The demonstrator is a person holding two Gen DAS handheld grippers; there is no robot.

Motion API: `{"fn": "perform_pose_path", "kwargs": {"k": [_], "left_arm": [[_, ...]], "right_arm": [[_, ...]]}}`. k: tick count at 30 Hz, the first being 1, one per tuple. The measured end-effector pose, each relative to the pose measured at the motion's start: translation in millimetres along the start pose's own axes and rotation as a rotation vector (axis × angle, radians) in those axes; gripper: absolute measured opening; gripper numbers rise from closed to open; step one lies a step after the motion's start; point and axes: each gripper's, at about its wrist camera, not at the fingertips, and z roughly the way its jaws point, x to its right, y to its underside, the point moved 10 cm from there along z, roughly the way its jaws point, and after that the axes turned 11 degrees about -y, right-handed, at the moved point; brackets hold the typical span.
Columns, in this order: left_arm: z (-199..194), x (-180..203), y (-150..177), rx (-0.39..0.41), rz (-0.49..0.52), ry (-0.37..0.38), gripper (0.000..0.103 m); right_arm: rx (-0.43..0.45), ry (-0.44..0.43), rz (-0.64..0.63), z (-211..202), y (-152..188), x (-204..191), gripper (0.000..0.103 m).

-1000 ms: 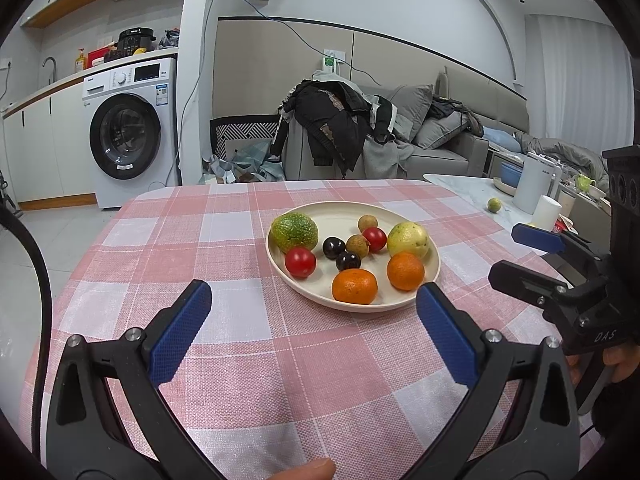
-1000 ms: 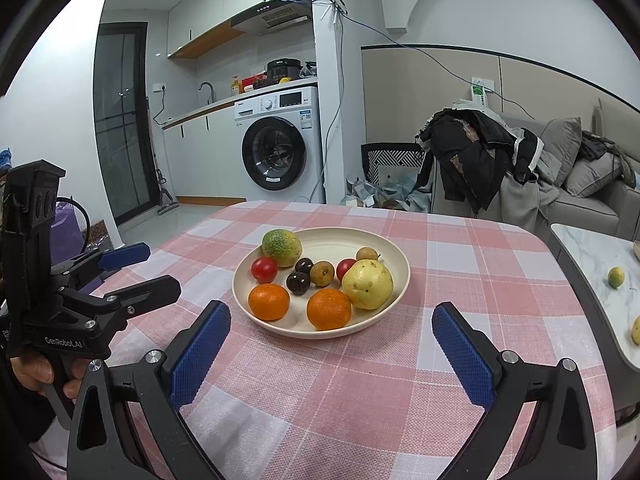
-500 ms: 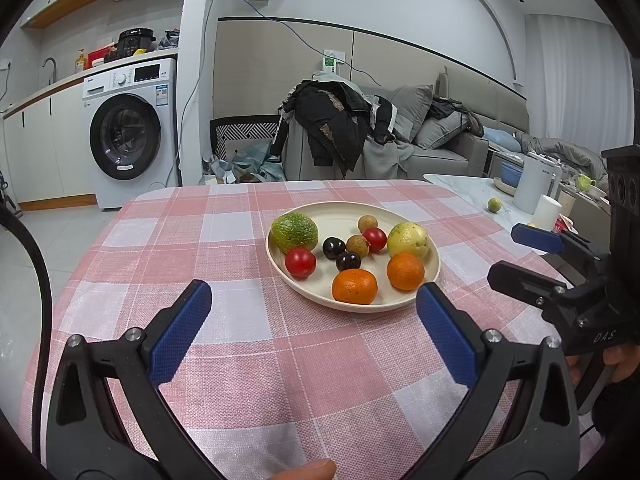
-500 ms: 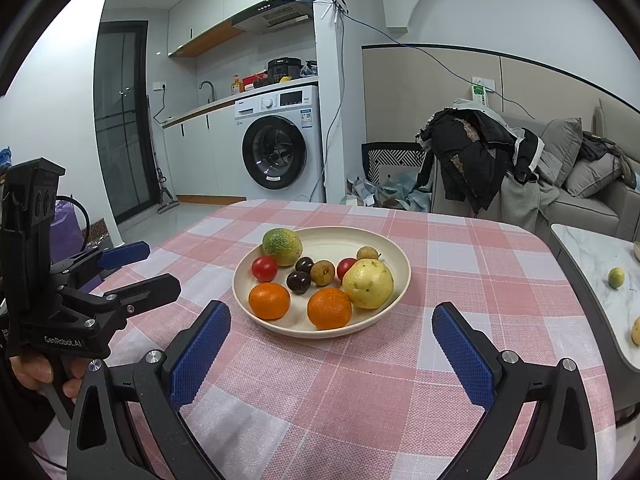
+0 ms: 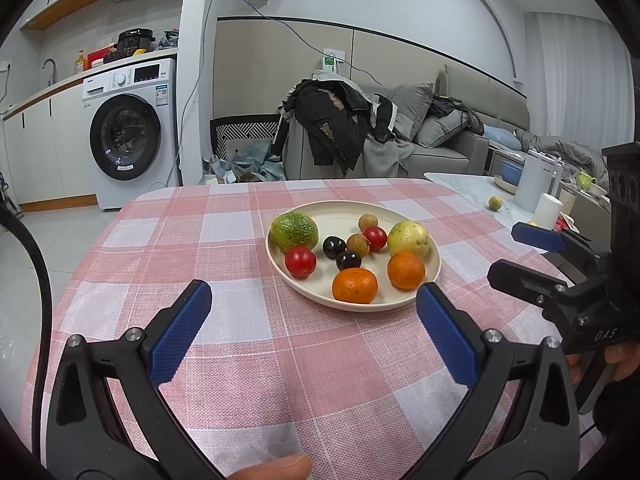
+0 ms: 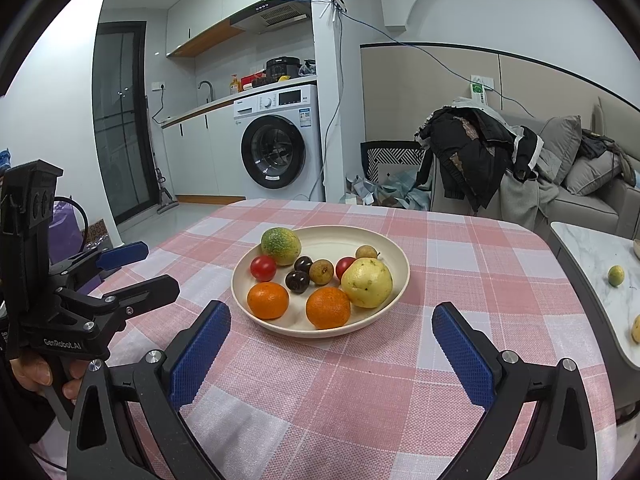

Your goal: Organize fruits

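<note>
1 cream plate (image 5: 434,258) sits on the worktop (image 5: 240,240), which is covered by a pink-and-white checked cloth, nearer the far edge than the near one. Count on the plate: 2 oranges (image 5: 354,285) at the near rim, 2 red tomatoes (image 5: 300,261), 2 dark plums (image 5: 334,247), 2 small brown longans (image 5: 358,244), 1 green mottled fruit (image 5: 294,231) at the left side and 1 yellow-green guava (image 5: 409,237) at the right side; 10 pieces in all, none outside the plate on this worktop. The left hand-held gripper (image 5: 314,308) is spread wide with nothing between its blue pads (image 5: 180,336), held over the near part of the worktop with the plate just ahead and slightly right of its centre line. The right hand-held gripper (image 6: 330,332) is likewise spread wide and empty, the plate lying straight ahead between its fingers, near but not touching. The left wrist view shows the right hand-held gripper at the right edge, and beyond it a marble side table (image 5: 472,192) carrying a white kettle (image 5: 534,182), a white cup (image 5: 550,210) and 1 small green fruit (image 5: 495,203). The right wrist view shows the left hand-held gripper at the left edge, its blue fingertip over the worktop's left edge, and only a corner of the side table. Both views show the washing machine (image 6: 276,140) and a sofa piled with clothes (image 6: 476,156).
</note>
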Motion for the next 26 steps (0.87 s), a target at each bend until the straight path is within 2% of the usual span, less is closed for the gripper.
{"fn": "perform_pose_path", "kwargs": {"k": [26], "left_arm": [[2.7,4.7,0.7,0.011,0.016,0.005,0.102]], "right_arm": [[-0.004,0.001,-0.005,1.0,1.7,0.2,0.103]]}}
